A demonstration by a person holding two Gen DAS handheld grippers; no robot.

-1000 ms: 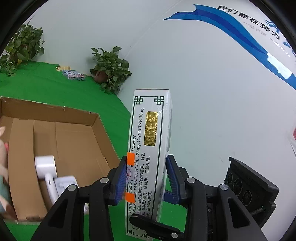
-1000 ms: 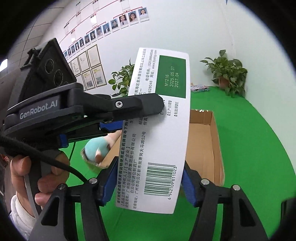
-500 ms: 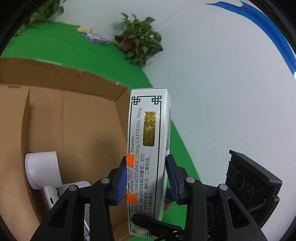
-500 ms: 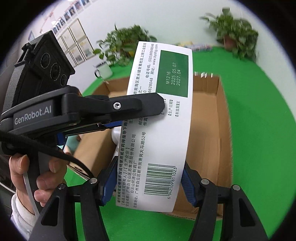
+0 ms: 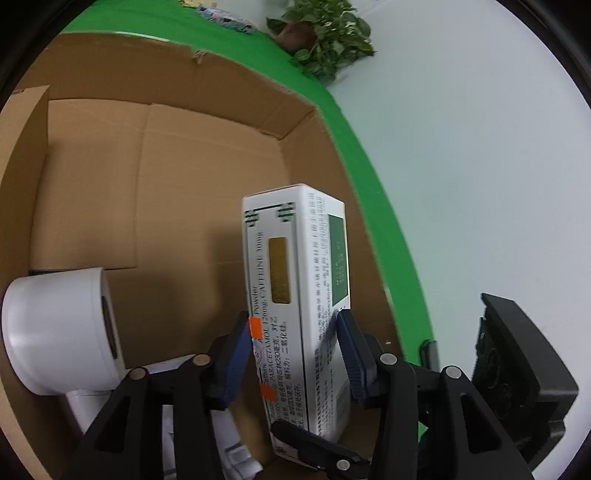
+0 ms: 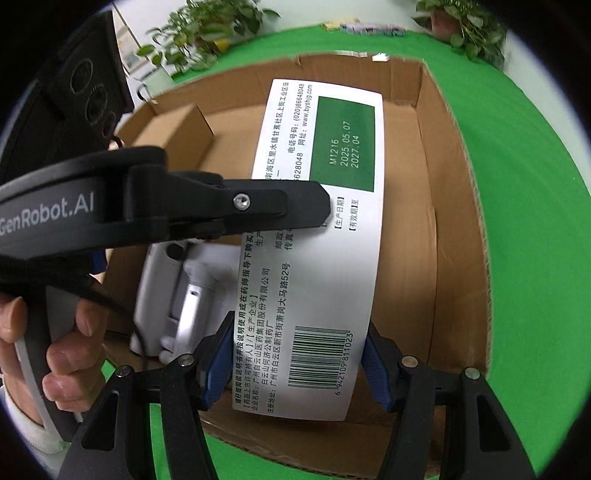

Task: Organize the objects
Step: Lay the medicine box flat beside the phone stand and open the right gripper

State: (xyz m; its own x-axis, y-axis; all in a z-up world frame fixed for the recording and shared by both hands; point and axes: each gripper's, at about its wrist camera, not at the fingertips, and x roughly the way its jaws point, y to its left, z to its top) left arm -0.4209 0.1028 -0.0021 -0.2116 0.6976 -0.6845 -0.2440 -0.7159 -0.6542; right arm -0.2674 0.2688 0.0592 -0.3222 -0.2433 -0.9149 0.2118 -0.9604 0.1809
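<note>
Both grippers, left (image 5: pixel 293 354) and right (image 6: pixel 295 363), are clamping one medicine box (image 5: pixel 295 295) over a cardboard box (image 6: pixel 458 229) that's sitting on green cloth (image 6: pixel 524 155); potted plants (image 5: pixel 325 33) are lining white walls (image 5: pixel 461 129).

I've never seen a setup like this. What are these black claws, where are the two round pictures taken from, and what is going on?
No robot here: a person holds a hand-held gripper in each hand, each with a fisheye camera looking along its two fingers. One picture is from the left hand-held gripper, the other from the right hand-held gripper. Both grip the same white cardboard medicine box with green print, from different sides. Below it is an open brown cardboard box on a green surface. A white plastic hair-dryer-like appliance already lies inside. Potted green plants stand behind.
</note>
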